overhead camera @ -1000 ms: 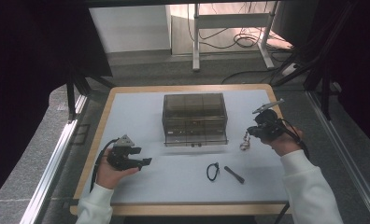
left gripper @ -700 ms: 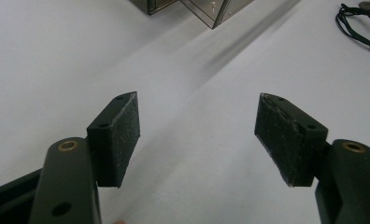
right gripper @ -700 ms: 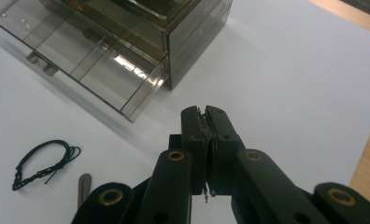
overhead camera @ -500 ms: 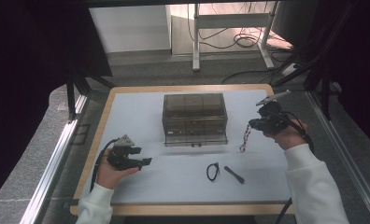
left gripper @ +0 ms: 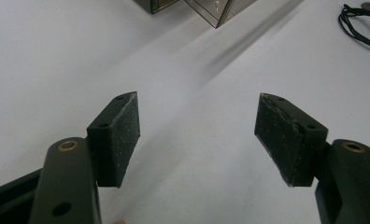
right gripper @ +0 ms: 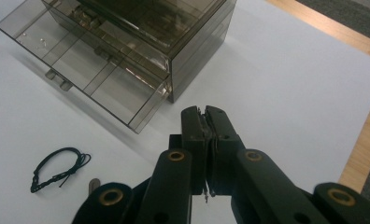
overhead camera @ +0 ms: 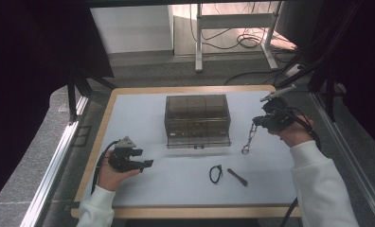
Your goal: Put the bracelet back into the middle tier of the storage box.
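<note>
Hanging from the right gripper (overhead camera: 263, 121), jaws clamped tight on its top end, the chain (overhead camera: 248, 140) dangles clear of the table (overhead camera: 143, 113) just right of the drawer box (overhead camera: 197, 120). Bottom drawer (right gripper: 87, 60) stands pulled out, divided into compartments. Left gripper (overhead camera: 143, 164) rests near the table's front left, jaws wide, holding nothing.

Risks noted:
- Grip is on a thin link; a jolt could let the chain slip out
- Swinging tail may catch the drawer's front wall or land across two compartments
- Part of the chain could drape over the rim and block closing
- Nothing holds the light box, so a snag could shift it
- Cord loop (overhead camera: 216, 173) and pen (overhead camera: 237, 177) lie near the front edge, well apart from the work
</note>
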A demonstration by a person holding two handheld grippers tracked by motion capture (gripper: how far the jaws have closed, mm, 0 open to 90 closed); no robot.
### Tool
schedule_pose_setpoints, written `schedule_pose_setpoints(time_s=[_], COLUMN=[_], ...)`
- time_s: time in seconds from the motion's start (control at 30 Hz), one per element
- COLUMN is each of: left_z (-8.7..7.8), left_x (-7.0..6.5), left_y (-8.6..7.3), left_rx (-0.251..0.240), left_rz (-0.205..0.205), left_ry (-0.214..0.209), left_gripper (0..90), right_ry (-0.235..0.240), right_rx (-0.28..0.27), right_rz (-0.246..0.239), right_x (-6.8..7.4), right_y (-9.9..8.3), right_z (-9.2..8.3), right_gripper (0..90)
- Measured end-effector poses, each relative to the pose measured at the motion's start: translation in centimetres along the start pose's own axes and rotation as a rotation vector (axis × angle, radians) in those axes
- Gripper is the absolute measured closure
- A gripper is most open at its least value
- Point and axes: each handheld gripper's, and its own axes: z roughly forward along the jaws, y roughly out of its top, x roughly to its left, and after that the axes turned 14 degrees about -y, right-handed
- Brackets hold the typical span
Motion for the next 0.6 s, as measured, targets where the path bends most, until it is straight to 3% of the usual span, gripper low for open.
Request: schedule_pose_setpoints(time_s=[0.3,0.6], left_z=[-0.2,-0.2], left_x=[0.2,0.2], left_y=[0.0,0.0], left_rx=[0.006,-0.003], left_rz=[0.002,-0.006], left_ry=[0.001,0.001], left_gripper=[31.6,31.6], right_ry=[-0.004,0.013], right_rx=[-0.021,-0.053], right_rz=[-0.008,-0.014], right_x=[-0.6,-0.3], right_y=[1.9,3.2], right_z=[-1.9,-3.0], right_gripper=[87.5,87.5])
